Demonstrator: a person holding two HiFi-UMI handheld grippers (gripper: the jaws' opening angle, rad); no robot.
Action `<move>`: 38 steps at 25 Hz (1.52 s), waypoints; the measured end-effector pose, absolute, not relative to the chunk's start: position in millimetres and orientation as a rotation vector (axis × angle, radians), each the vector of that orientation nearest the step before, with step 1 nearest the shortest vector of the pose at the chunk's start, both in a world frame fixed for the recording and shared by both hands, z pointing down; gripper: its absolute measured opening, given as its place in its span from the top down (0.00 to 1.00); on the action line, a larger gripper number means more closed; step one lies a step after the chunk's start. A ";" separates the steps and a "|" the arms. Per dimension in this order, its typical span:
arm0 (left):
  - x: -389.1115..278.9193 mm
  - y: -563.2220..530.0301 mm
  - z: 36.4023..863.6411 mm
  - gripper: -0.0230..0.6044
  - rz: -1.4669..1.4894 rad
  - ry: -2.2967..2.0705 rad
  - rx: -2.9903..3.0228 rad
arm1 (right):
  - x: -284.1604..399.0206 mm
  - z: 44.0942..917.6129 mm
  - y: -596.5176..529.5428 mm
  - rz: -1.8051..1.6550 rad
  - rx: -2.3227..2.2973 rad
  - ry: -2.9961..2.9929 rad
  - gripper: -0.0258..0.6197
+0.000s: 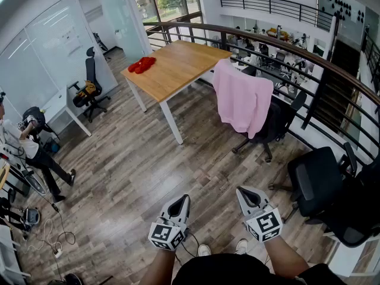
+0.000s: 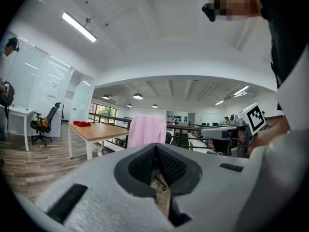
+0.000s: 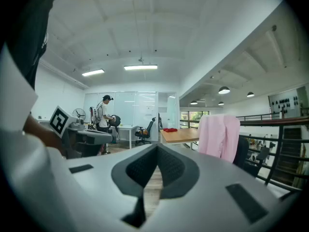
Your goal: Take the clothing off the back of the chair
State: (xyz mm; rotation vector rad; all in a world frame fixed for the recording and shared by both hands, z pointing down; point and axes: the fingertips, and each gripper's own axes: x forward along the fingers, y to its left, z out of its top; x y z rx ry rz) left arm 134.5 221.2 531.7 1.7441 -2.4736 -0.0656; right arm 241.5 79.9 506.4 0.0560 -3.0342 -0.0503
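Observation:
A pink garment (image 1: 242,98) hangs over the back of a black office chair (image 1: 276,122) beside the wooden table (image 1: 178,67). It also shows in the left gripper view as the pink garment (image 2: 147,130) and in the right gripper view as the pink garment (image 3: 219,135), far ahead of both. My left gripper (image 1: 180,203) and right gripper (image 1: 244,196) are held low near my body, well short of the chair. Both are shut with nothing between the jaws.
Red cloth (image 1: 141,64) lies on the table's far corner. A curved railing (image 1: 309,58) runs behind the chair. Two more black chairs (image 1: 323,186) stand at the right. A person (image 1: 32,150) stands at the left by a desk, with cables (image 1: 56,239) on the floor.

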 end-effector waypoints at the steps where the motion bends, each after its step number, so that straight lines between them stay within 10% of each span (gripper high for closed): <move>1: 135.5 224.4 530.7 0.94 -0.084 -2.469 1.760 | 241.2 506.7 84.0 -0.058 0.055 -3.036 0.96; 38: 50.3 266.9 533.8 0.94 -0.079 -2.433 1.821 | 169.1 501.4 135.4 0.067 0.044 -3.086 0.96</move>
